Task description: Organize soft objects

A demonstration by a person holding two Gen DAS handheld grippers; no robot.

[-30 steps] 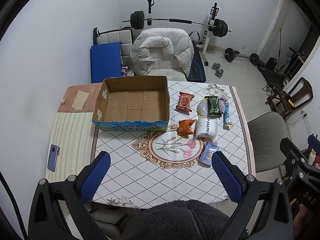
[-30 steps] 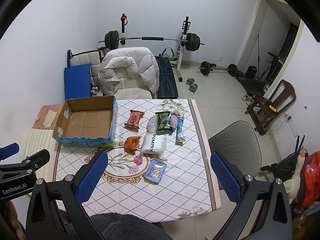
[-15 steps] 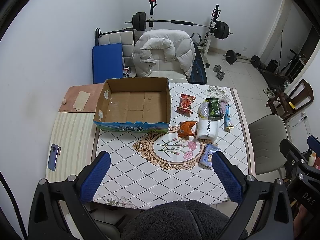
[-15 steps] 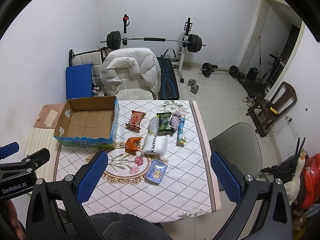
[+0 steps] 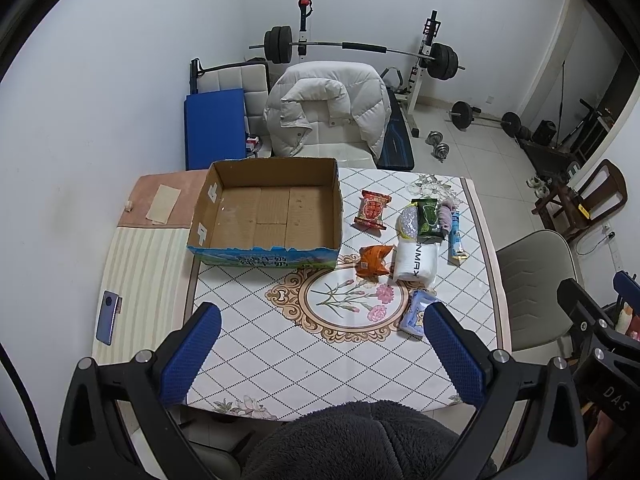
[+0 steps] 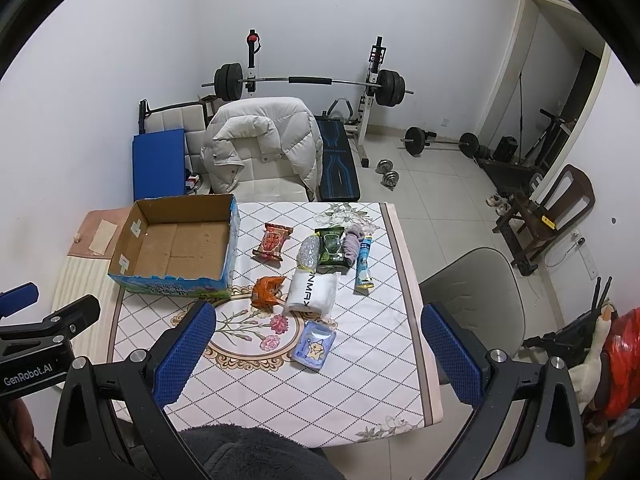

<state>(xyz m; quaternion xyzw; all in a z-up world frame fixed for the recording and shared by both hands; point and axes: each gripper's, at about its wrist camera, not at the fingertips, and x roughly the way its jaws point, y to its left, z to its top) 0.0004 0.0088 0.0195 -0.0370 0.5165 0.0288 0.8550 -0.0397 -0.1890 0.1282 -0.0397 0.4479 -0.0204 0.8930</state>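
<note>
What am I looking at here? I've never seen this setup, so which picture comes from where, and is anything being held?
There is no robot. A person holds a two-fingered tool in each hand, and each tool carries a wide-angle camera looking out along its blue-padded fingers. One picture is from the left tool, the other from the right tool. Both are open, held above the table, gripping nothing.

On the table stands an empty cardboard box. Beside it lie soft packets: a red snack bag, an orange bag, a white pack, a green pouch, a blue tube and a pale blue packet. None is in the box yet. Behind are a chair draped with a white jacket and weightlifting gear.
</note>
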